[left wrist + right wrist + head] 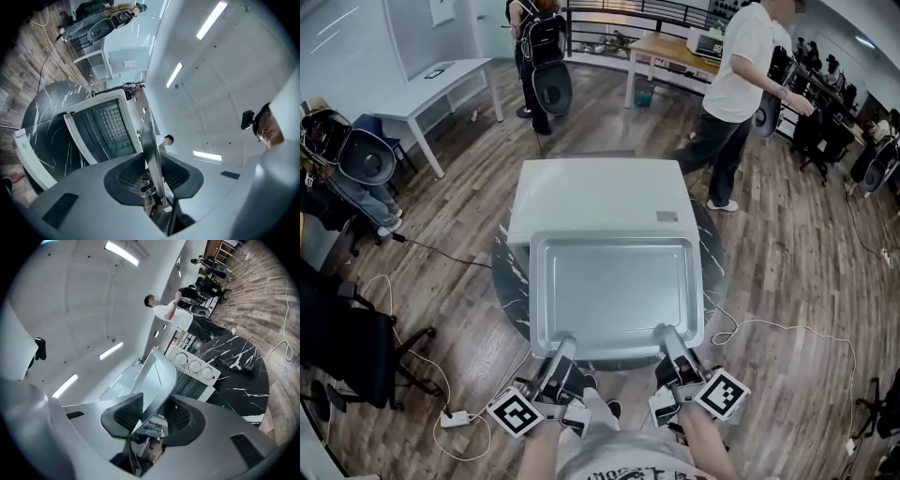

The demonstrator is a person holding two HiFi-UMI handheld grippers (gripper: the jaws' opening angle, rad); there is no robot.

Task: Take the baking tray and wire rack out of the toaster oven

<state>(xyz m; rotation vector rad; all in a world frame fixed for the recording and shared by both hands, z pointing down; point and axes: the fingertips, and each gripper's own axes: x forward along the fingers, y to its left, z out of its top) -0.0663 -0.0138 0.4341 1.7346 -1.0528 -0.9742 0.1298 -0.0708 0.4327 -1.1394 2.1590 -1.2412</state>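
A silvery baking tray [614, 281] hangs level over the front of the white toaster oven [600, 192], which stands on a round black marble table [508, 272]. My left gripper [563, 345] is shut on the tray's near rim at the left, and my right gripper [667, 334] is shut on the same rim at the right. In the left gripper view the tray [149, 136] runs edge-on between the pads of the left gripper [152, 174], with the oven [101, 126] and its open door behind. The right gripper [152, 417] clamps the tray [157, 376] beside the oven's knobs [194, 366].
Two people stand beyond the table, one [739, 84] at the right and one [539, 47] at the back. White desks [441, 89] and office chairs [366, 155] line the left. Cables and a power strip [455, 418] lie on the wooden floor.
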